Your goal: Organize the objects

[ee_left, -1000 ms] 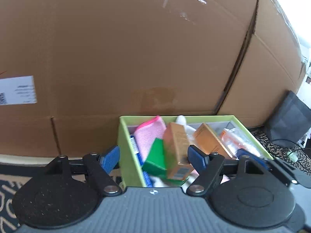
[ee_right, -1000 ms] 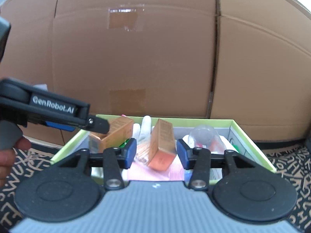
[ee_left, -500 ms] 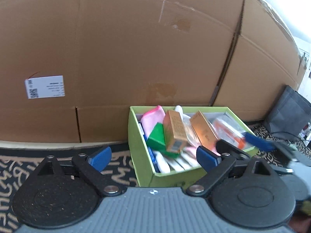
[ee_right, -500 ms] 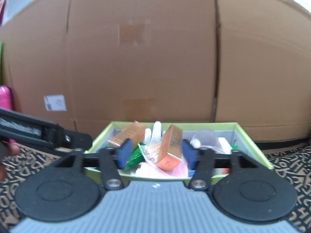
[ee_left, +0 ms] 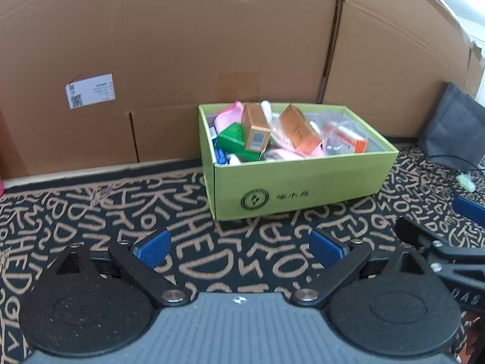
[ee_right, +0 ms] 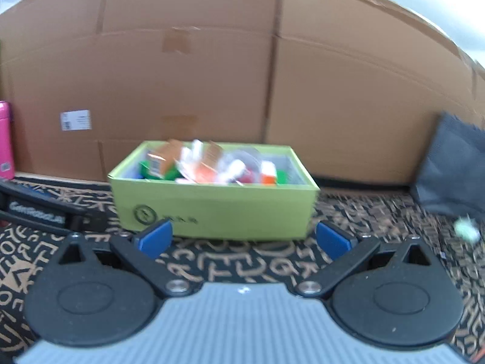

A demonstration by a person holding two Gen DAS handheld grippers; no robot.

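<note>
A green box (ee_left: 303, 188) stands on the patterned rug against the cardboard wall. It holds several items: two orange cartons (ee_left: 256, 127), a green carton (ee_left: 232, 139), a pink cloth (ee_left: 227, 115) and plastic-wrapped packs. It also shows, blurred, in the right wrist view (ee_right: 218, 206). My left gripper (ee_left: 239, 247) is open and empty, well back from the box over the rug. My right gripper (ee_right: 242, 239) is open and empty just in front of the box. The right gripper's arm shows at the left wrist view's right edge (ee_left: 448, 257).
A tall cardboard wall (ee_left: 212, 45) with a white label (ee_left: 91, 91) closes the back. A dark bag (ee_left: 454, 130) and a small pale green object (ee_left: 465, 180) lie at the right. A pink bottle (ee_right: 6, 139) stands at the left. The patterned rug (ee_left: 121, 206) covers the floor.
Both grippers have pulled back and away from the box, which now looks smaller and farther. The right gripper's jaws have opened wider. The right wrist view is motion-blurred.
</note>
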